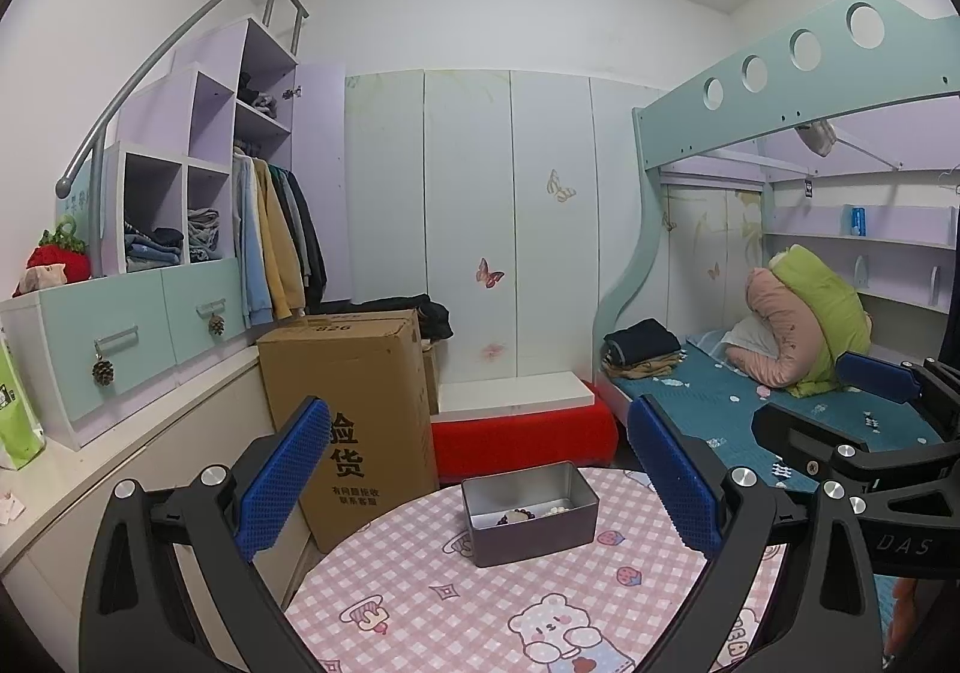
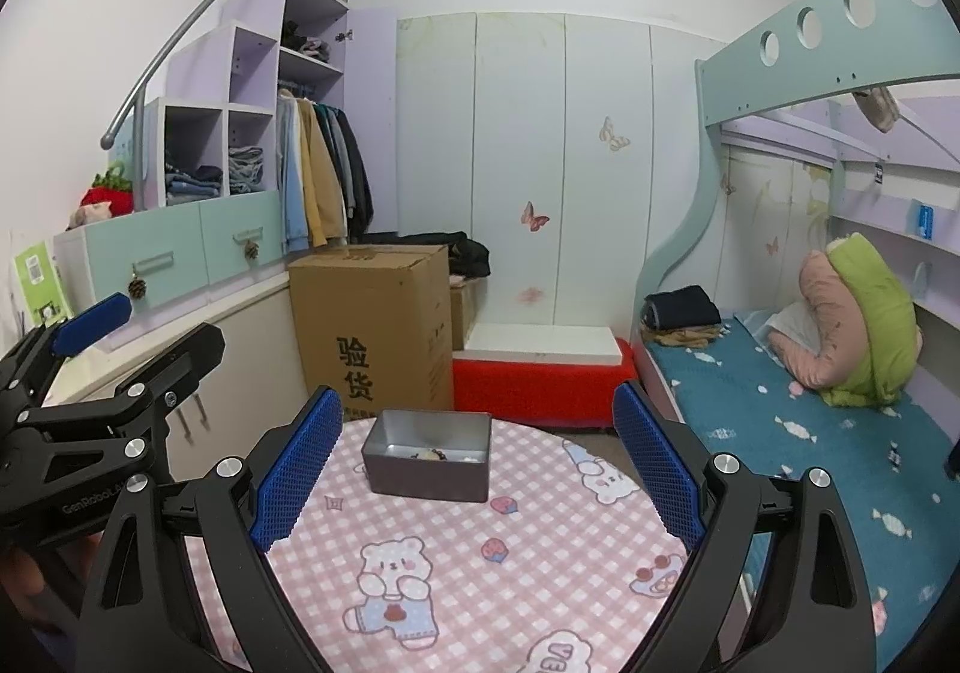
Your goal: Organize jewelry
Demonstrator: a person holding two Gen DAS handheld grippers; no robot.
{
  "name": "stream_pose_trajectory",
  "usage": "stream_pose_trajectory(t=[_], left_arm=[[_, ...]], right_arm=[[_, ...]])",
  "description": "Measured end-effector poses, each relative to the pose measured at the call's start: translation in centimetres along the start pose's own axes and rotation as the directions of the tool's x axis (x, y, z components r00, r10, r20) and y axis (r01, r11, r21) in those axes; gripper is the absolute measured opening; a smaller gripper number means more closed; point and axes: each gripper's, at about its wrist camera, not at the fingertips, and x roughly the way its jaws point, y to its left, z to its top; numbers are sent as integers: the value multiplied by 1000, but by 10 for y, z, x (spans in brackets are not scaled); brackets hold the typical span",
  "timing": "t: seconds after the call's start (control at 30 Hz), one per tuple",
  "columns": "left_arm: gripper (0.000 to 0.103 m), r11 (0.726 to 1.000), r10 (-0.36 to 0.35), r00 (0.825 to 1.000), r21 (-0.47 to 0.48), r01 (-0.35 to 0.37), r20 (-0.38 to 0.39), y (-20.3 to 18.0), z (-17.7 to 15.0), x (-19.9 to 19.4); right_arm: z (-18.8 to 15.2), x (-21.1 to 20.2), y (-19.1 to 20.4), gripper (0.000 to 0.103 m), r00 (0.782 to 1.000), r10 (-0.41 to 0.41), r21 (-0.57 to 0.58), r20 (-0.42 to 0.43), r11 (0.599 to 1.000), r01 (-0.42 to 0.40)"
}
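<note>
The left gripper has its jaws spread wide, with nothing between the blue bumpy pads. The right gripper is spread wide too, and holds nothing. Both hang above a round table with a pink checked cloth that has little bears and strawberries on it.

On the table, past the fingertips, sits a grey metal tin with no lid. The jewelry lies in the bottom of the tin: some dark beads and some pale ones. It is too small to say if they are bracelets or loose pieces.

The right gripper shows at the edge of the left view, and the letters "DAS" can be read on its black body. In the right view, the left gripper's body says "GenRobot", with more letters cut off.

Behind the table stands a big brown cardboard box. Large black writing on it says "验货", and the small print under that is too blurry to read. Beside the box is a red bench with a white top. A bed with a blue candy-print sheet is on the right side.
</note>
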Motion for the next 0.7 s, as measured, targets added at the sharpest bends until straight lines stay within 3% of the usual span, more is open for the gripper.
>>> stream_pose_trajectory(t=[0.7], left_arm=[[96,1000,0,1000,4,0,-6,-2,-4,2]], right_arm=[[-7,2,3,89,1000,4,6,-8,1000,-4]])
